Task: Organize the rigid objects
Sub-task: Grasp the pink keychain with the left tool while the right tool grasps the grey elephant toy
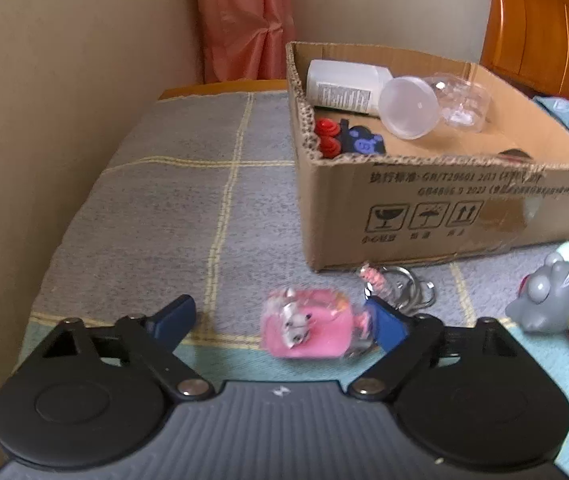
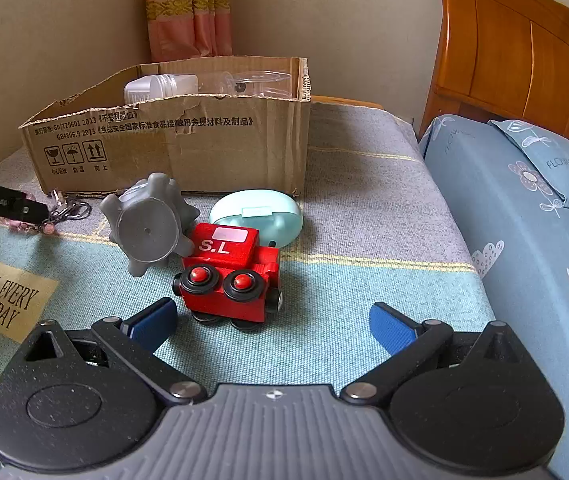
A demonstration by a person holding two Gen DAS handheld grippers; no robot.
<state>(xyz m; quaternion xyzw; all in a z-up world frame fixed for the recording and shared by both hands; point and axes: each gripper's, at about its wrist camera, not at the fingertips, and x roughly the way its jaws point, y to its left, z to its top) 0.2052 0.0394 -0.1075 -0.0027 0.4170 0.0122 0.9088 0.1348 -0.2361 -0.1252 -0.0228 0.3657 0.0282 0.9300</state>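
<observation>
— Pink plastic, that small charm [image 1: 307, 334] with the key rings [image 1: 412, 292]; it lies on the bed cover [image 1: 172, 208], close to the front wall of the cardboard box [image 1: 436, 216], and it sits between the fingers of the left gripper [image 1: 280, 322].

— Is it grasped already?

— I think not yet. One blue pad [image 1: 388, 326] is at its side, maybe touching, but the other pad is clearly apart from it. So the jaws stand wide around it, nothing is squeezed. The picture is a bit blurred there.

— Why does the person go so low and slanted?

— Probably because the charm is flat on the cloth; the fingers must come down on both sides.

— And the right gripper [image 2: 274, 322]?

— Released also, holding nothing. It waits above the red toy train [image 2: 228, 276], which lies tipped over on the green part of the cover, wheels toward the camera. I guess this one is its own target.

— The box has things inside?

— Yes: a white bottle [image 1: 344, 86], clear plastic cups [image 1: 410, 106], some red and blue pieces in the near left corner. A grey rubber toy [image 2: 150, 226] and a mint case [image 2: 258, 214] remain outside, near the box's front wall.
</observation>
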